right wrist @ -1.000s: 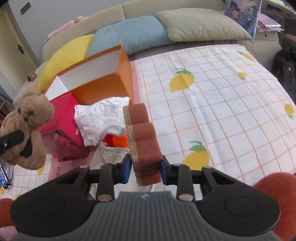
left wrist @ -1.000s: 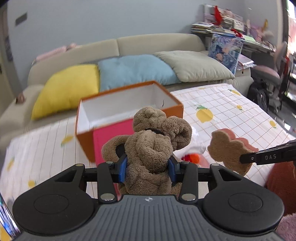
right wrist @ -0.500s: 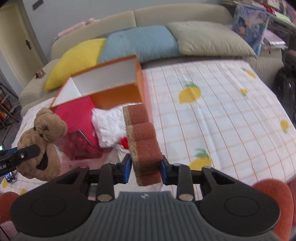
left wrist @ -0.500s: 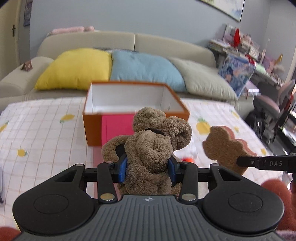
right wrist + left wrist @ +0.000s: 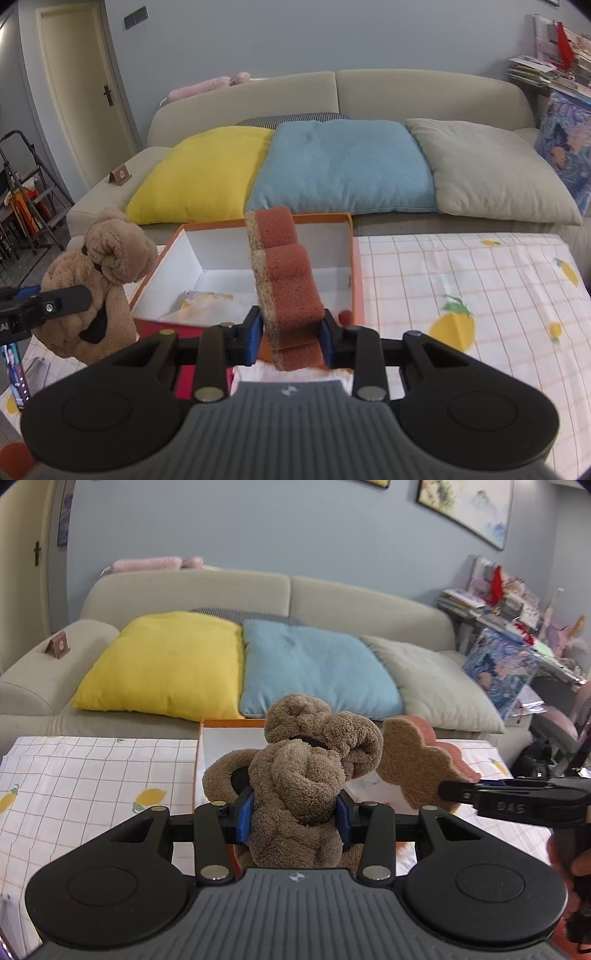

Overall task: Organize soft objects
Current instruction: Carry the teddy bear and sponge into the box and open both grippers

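- Carry step: our left gripper [image 5: 294,814] is clamped on the bear [image 5: 306,771], right gripper [image 5: 291,338] on the sponge [image 5: 286,280].
- Next we need both over the box [image 5: 356,266], then fingers parted.

Counts: one brown plush toy [image 5: 306,771]. One scalloped sponge [image 5: 286,280]. One orange box [image 5: 356,273], open. Three sofa cushions: one yellow [image 5: 203,173], one blue [image 5: 343,166], one beige [image 5: 491,173]. One sofa [image 5: 406,92]. One lemon-print cloth [image 5: 480,280] on desk. Two grippers: left [image 5: 295,810], right [image 5: 290,334].
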`<action>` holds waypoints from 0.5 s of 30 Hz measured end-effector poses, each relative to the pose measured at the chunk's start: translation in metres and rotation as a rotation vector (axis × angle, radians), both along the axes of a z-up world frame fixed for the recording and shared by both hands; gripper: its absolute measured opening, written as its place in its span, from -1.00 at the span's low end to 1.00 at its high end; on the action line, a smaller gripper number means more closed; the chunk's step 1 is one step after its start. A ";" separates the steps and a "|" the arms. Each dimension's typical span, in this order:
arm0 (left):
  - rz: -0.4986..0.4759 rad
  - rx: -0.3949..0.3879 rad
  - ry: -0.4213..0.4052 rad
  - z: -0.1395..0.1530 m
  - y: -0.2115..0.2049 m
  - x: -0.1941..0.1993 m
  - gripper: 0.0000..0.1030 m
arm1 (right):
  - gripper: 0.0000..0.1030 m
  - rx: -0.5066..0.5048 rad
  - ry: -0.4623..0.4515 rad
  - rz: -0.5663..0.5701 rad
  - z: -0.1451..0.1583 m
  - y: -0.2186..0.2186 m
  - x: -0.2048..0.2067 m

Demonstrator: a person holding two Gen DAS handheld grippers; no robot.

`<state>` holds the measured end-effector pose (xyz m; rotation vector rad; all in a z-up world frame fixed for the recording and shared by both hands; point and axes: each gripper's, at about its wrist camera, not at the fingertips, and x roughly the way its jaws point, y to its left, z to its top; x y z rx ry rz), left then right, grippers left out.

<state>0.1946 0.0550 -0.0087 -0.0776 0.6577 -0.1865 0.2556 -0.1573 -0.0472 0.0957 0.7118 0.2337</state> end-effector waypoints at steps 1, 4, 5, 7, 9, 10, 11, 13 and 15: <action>-0.002 0.015 0.007 -0.002 -0.001 0.008 -0.05 | -0.40 -0.022 0.004 0.002 -0.004 0.006 0.014; -0.006 0.063 0.027 -0.008 -0.004 0.031 -0.05 | -0.40 -0.101 0.012 0.030 -0.020 0.023 0.055; -0.010 0.073 0.034 -0.010 -0.004 0.037 -0.05 | -0.40 -0.132 0.015 0.041 -0.027 0.029 0.067; -0.011 0.086 0.053 -0.014 -0.001 0.049 -0.05 | -0.40 -0.216 0.017 0.050 -0.041 0.041 0.089; -0.013 0.083 0.077 -0.018 0.002 0.063 -0.05 | -0.40 -0.285 0.035 0.064 -0.056 0.048 0.108; -0.017 0.081 0.086 -0.020 0.003 0.070 -0.05 | -0.40 -0.303 0.046 0.072 -0.063 0.051 0.115; -0.018 0.080 0.100 -0.023 0.004 0.076 -0.05 | -0.40 -0.318 0.055 0.078 -0.069 0.054 0.122; -0.033 0.081 0.118 -0.027 0.004 0.088 -0.05 | -0.40 -0.357 0.063 0.077 -0.079 0.058 0.132; -0.045 0.092 0.132 -0.033 0.003 0.100 -0.05 | -0.40 -0.391 0.078 0.080 -0.088 0.061 0.141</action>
